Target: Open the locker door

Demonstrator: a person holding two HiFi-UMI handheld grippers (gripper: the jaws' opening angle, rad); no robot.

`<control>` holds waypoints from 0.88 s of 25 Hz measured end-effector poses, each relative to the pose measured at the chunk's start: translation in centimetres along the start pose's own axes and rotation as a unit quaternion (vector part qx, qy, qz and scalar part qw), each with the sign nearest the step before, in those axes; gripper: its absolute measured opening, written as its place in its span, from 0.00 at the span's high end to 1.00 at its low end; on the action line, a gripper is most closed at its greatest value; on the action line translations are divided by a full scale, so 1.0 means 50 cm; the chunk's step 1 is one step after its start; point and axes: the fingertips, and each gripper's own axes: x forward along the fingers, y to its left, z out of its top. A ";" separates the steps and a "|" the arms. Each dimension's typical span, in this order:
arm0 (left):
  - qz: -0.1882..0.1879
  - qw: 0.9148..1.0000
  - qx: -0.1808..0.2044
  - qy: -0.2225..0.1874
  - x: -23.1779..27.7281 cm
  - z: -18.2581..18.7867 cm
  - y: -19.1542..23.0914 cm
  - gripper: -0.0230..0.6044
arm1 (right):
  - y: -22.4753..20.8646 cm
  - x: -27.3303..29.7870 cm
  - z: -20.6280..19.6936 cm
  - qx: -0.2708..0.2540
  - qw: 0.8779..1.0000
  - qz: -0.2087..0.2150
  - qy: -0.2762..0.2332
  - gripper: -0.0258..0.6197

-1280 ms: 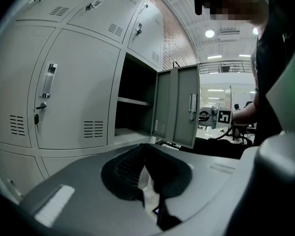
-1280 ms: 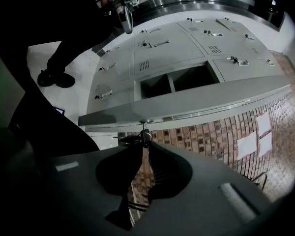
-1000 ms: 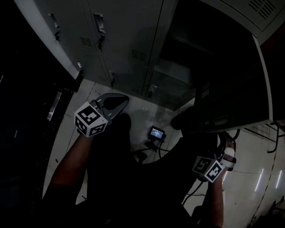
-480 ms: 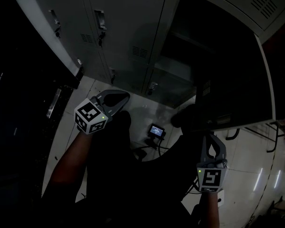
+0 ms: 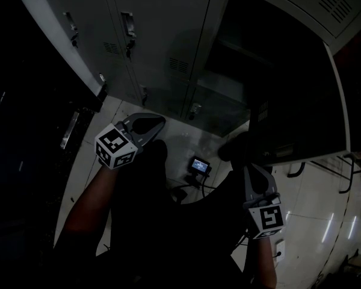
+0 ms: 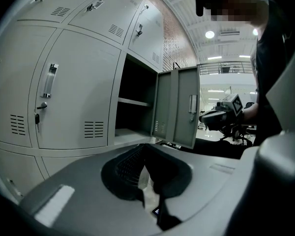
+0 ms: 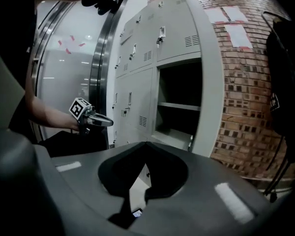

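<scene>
The grey locker bank fills the top of the head view. One locker door stands swung wide open, showing a dark compartment with a shelf. My right gripper is shut and empty, pointing up just below the door's lower edge; whether it touches is hidden in the dark. My left gripper is shut on nothing, in front of the closed lower lockers. The left gripper view shows the open door edge-on, with the right gripper beside it. In the right gripper view the open compartment lies ahead.
A small lit-screen device with a cable lies on the pale floor between my legs. Closed lockers with handles stand left of the open one. A brick wall and a hanging black bag are on the right.
My right gripper has swung from lying sideways low at the right to pointing up under the open door's lower edge. The left gripper has barely moved.
</scene>
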 end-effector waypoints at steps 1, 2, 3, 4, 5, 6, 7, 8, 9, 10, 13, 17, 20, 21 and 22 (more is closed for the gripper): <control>0.000 1.000 0.000 0.000 0.000 0.000 0.000 0.94 | 0.006 0.003 0.002 -0.004 1.000 0.004 0.000 0.96; 0.000 1.000 0.000 0.000 0.000 0.000 0.000 0.94 | 0.010 0.004 0.005 -0.006 1.000 0.009 -0.001 0.96; 0.000 1.000 0.000 0.000 0.000 0.000 0.000 0.94 | 0.014 0.006 0.008 -0.007 1.000 0.013 -0.002 0.96; 0.000 1.000 0.000 0.000 0.000 0.000 -0.001 0.94 | 0.016 0.007 0.011 -0.007 1.000 0.018 -0.004 0.96; -0.001 1.000 0.000 0.001 0.000 0.000 -0.001 0.94 | 0.019 0.008 0.013 -0.007 1.000 0.022 -0.005 0.96; -0.001 1.000 0.000 0.001 0.000 0.000 -0.001 0.94 | 0.021 0.009 0.015 -0.005 1.000 0.025 -0.006 0.96; -0.001 1.000 0.000 0.001 0.000 0.000 -0.001 0.94 | 0.022 0.011 0.017 -0.003 1.000 0.027 -0.007 0.96; -0.001 1.000 0.000 0.001 0.000 0.000 0.000 0.94 | 0.023 0.013 0.018 -0.001 1.000 0.028 -0.008 0.96; -0.001 1.000 0.000 0.001 0.000 0.000 0.000 0.94 | 0.024 0.015 0.019 0.001 1.000 0.030 -0.009 0.96; -0.001 1.000 0.000 0.001 0.000 0.000 0.000 0.94 | 0.026 0.018 0.021 0.002 0.999 0.032 -0.010 0.96; -0.001 1.000 0.000 0.002 0.000 0.000 -0.001 0.94 | 0.031 0.026 0.021 0.002 0.999 0.038 -0.011 0.96; -0.001 1.000 0.000 0.001 0.000 0.001 0.000 0.94 | 0.033 0.046 0.020 0.011 0.999 0.044 -0.013 0.96; 0.000 1.000 0.000 0.001 0.001 0.001 0.000 0.94 | 0.042 0.069 0.029 0.013 0.998 0.052 -0.020 0.96; 0.000 1.000 0.000 0.002 0.001 0.000 0.000 0.94 | 0.046 0.076 0.031 0.013 0.998 0.056 -0.022 0.96; 0.000 1.000 0.000 0.002 0.000 -0.001 -0.001 0.94 | 0.052 0.082 0.033 0.014 0.998 0.061 -0.023 0.96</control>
